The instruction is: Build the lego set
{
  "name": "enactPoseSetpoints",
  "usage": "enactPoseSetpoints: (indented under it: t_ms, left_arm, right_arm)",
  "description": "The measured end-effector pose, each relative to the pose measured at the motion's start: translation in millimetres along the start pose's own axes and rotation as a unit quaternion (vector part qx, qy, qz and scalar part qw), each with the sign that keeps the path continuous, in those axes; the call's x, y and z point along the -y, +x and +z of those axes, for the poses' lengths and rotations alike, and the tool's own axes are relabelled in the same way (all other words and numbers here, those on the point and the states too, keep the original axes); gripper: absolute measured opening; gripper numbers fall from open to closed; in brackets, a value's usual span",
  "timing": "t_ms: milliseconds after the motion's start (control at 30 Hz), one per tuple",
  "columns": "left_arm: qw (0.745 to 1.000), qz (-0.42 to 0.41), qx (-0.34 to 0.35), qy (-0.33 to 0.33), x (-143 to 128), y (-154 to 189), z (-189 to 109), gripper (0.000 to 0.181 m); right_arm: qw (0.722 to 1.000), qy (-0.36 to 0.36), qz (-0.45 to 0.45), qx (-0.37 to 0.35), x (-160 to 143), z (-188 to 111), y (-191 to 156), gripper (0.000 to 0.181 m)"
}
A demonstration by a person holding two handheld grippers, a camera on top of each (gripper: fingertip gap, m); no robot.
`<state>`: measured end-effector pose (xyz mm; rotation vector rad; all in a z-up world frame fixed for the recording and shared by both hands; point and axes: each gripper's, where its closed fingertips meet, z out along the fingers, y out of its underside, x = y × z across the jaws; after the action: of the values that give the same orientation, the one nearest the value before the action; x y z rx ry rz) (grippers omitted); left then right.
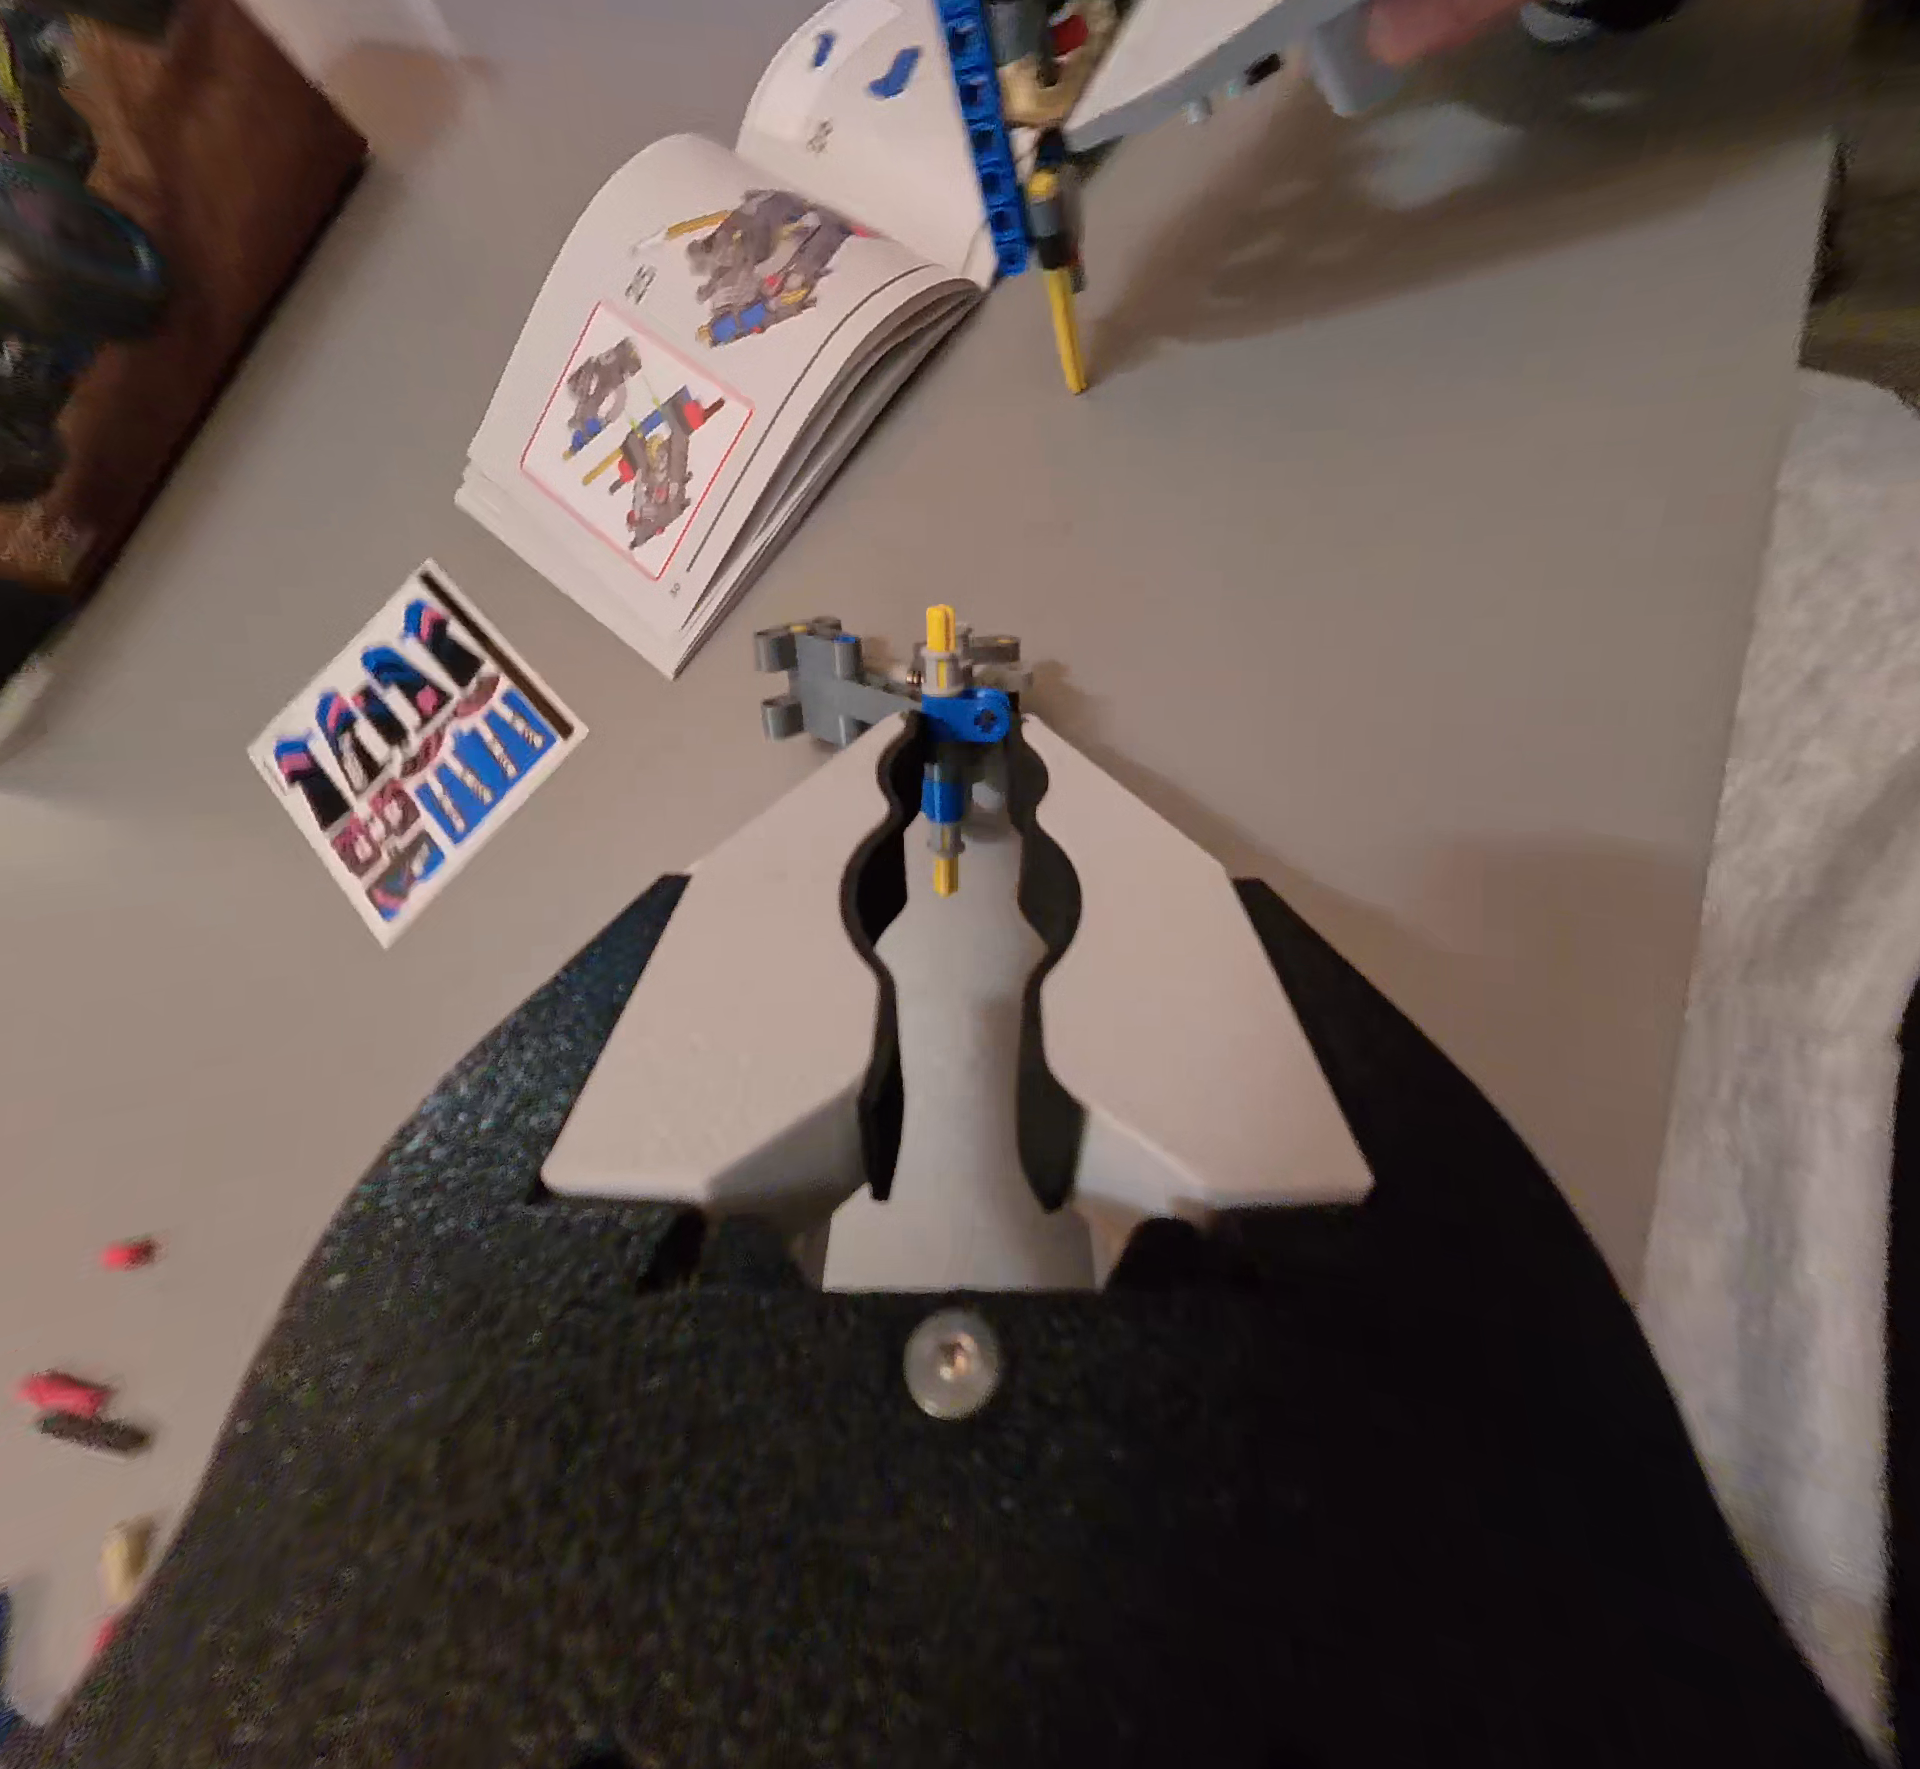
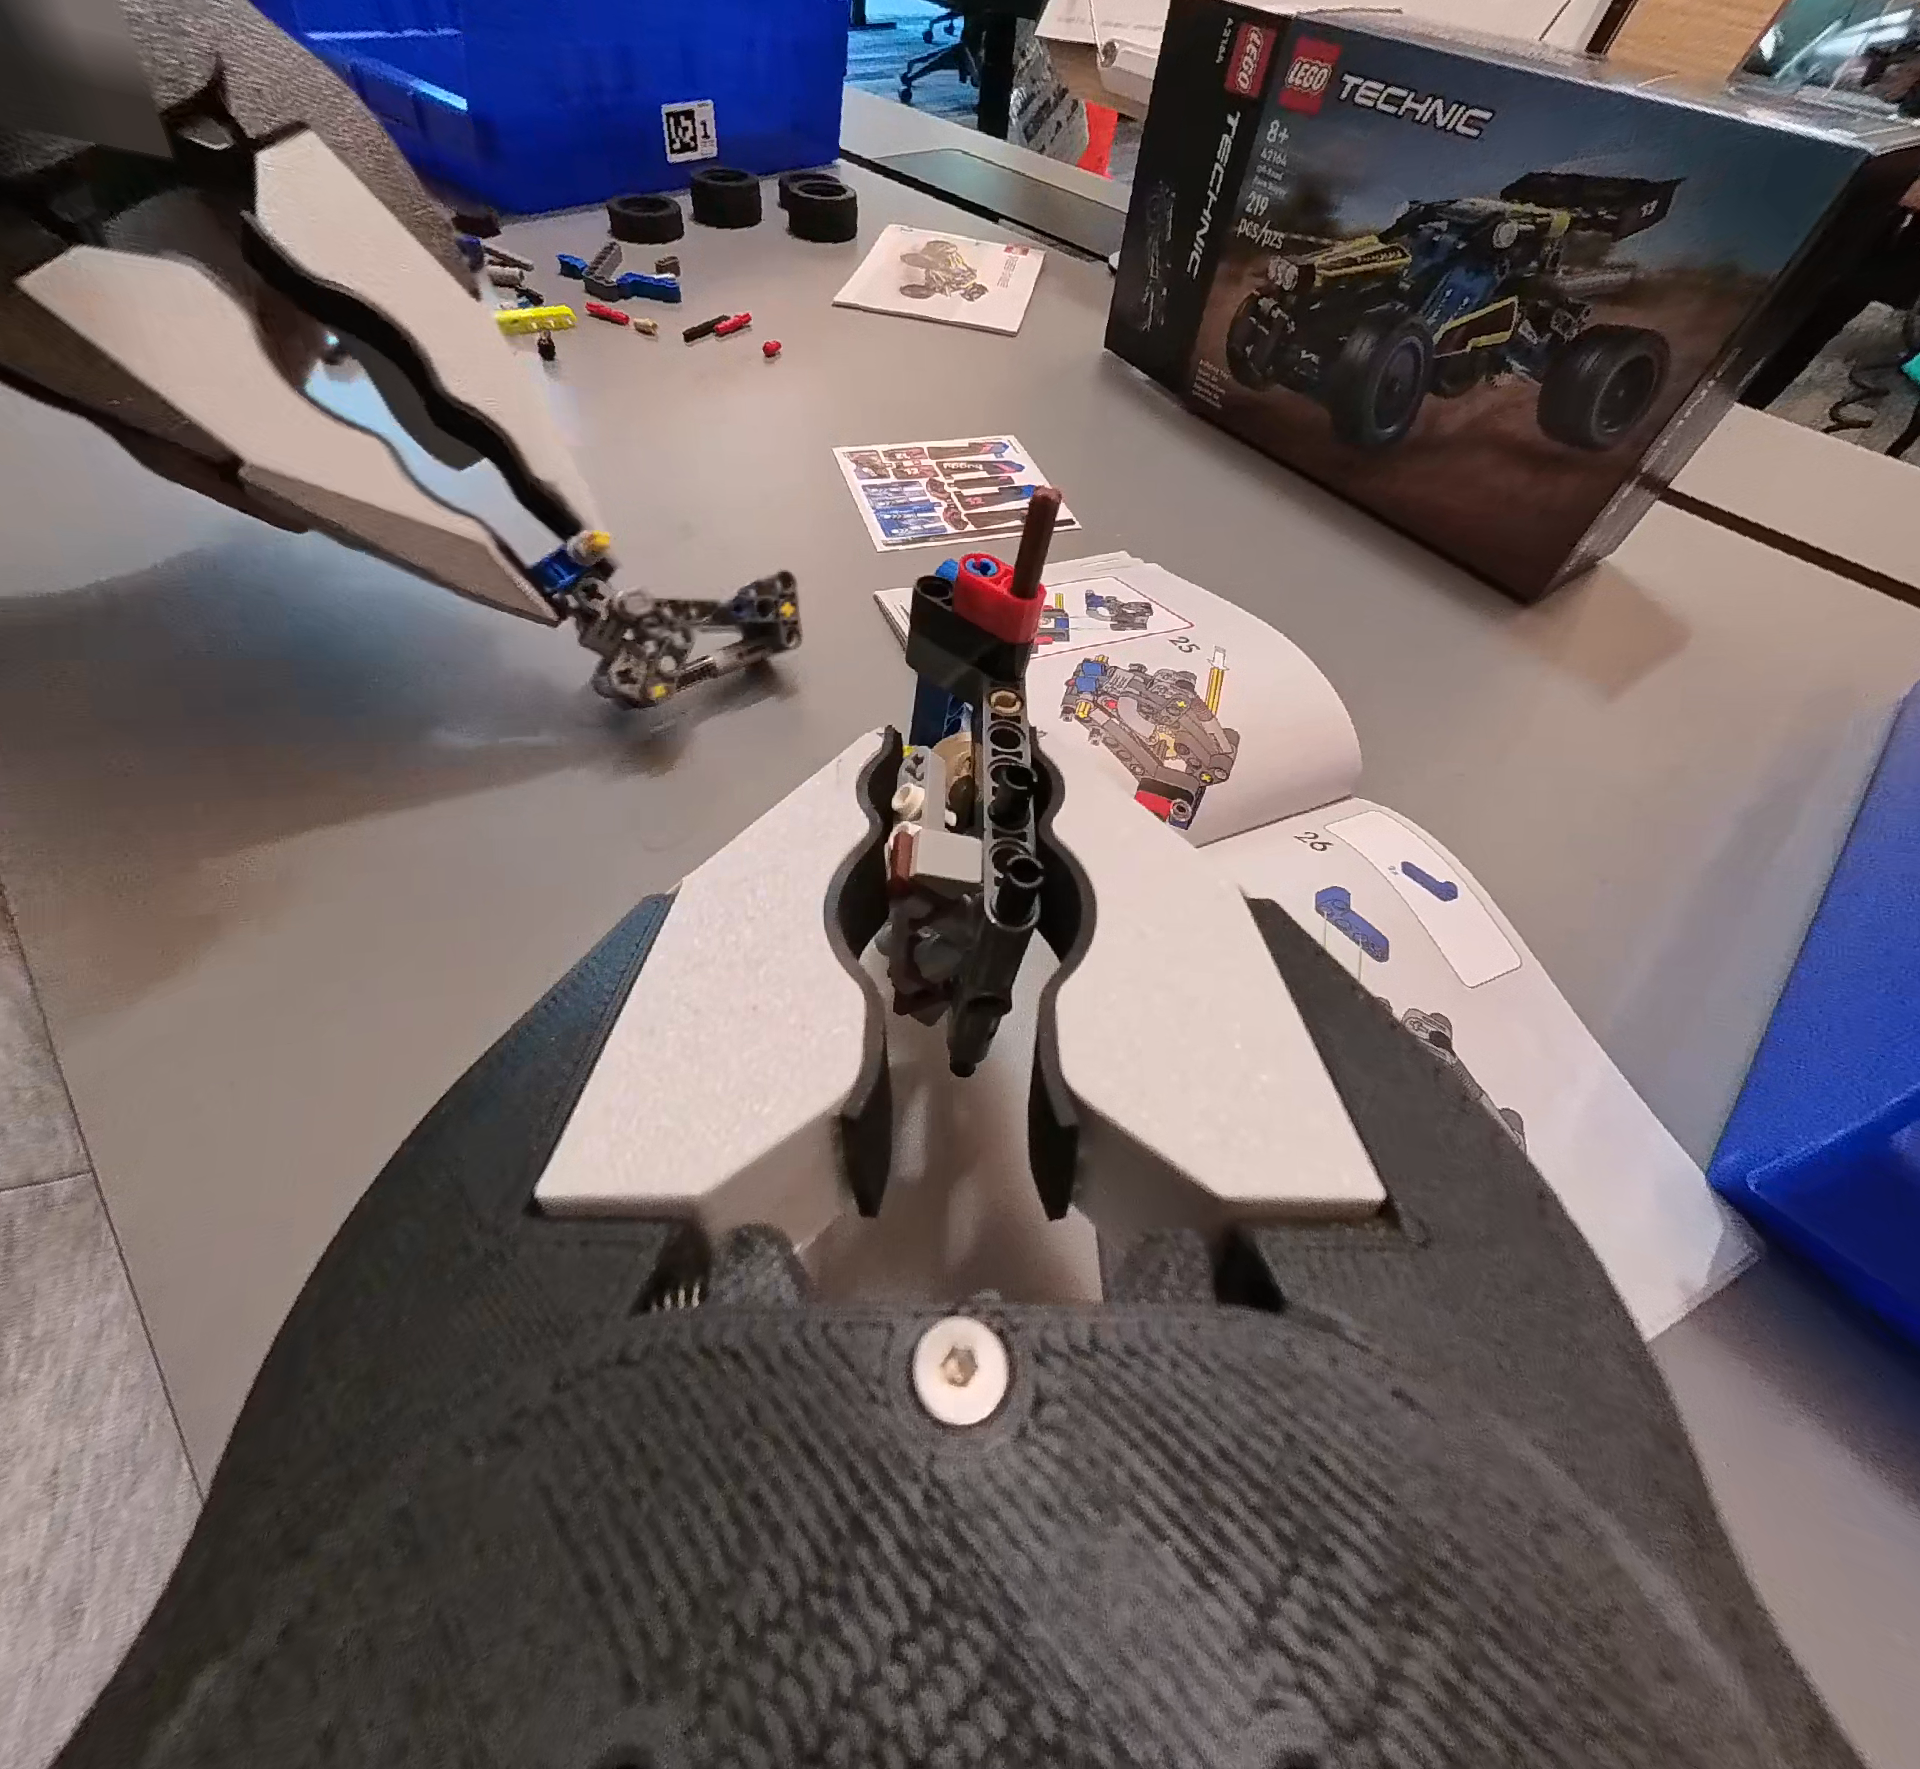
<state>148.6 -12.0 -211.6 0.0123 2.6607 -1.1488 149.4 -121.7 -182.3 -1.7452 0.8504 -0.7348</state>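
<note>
My left gripper (image 1: 951, 732) is shut on a small grey, blue and yellow sub-assembly (image 1: 831, 680) and holds it low over the grey table. It also shows in the right wrist view (image 2: 566, 566), with the grey sub-assembly (image 2: 686, 639) at its tips. My right gripper (image 2: 961, 763) is shut on a larger assembly (image 2: 982, 680) with a black beam, a red piece and a dark axle sticking up. In the left wrist view this assembly (image 1: 987, 109) shows a long blue beam and a yellow axle, held above the open instruction booklet (image 1: 727, 348).
A sticker sheet (image 1: 416, 753) lies left of the booklet (image 2: 1195, 711). Loose pieces (image 2: 623, 296) and several black tyres (image 2: 727, 202) lie near a blue bin (image 2: 623, 57). The set's box (image 2: 1475, 285) stands at the right. Another blue bin (image 2: 1849, 1044) sits at the right edge.
</note>
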Motion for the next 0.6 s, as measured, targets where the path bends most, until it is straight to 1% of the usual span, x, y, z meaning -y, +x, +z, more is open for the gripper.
enactPoseSetpoints:
  t_ms: [67,133,233,433,533,567,600]
  left_arm:
    - [0.997,0.075,-0.010,0.024,1.0,9.5,-2.6,0.012]
    - [0.991,0.133,-0.007,0.028,-3.9,15.8,-4.3,0.012]
    - [0.984,0.173,0.014,0.030,-10.0,15.1,-8.8,0.012]
    - [0.988,0.149,0.036,0.012,-28.7,0.0,-23.4,0.012]
    - [0.993,0.109,0.052,-0.002,-37.5,-11.4,-31.7,0.016]
    - [0.995,0.089,0.051,0.004,-35.7,-12.1,-34.4,0.018]
    - [0.997,0.064,0.037,0.019,-31.0,-7.9,-36.5,0.019]
  right_arm:
    - [1.000,0.000,-0.001,-0.001,-0.1,0.0,0.0,0.020]
    - [1.000,0.000,-0.002,-0.001,-0.1,0.1,-0.1,0.020]
    - [1.000,-0.001,0.002,0.001,-0.4,0.4,0.1,0.020]
    - [1.000,-0.002,0.009,0.004,-0.6,0.6,0.9,0.020]
    - [1.000,-0.002,0.004,0.003,-0.5,0.4,0.1,0.020]
    - [1.000,-0.002,0.002,0.003,-0.4,0.5,-0.3,0.020]
    - [1.000,-0.002,0.002,0.004,-0.6,0.8,-0.5,0.020]
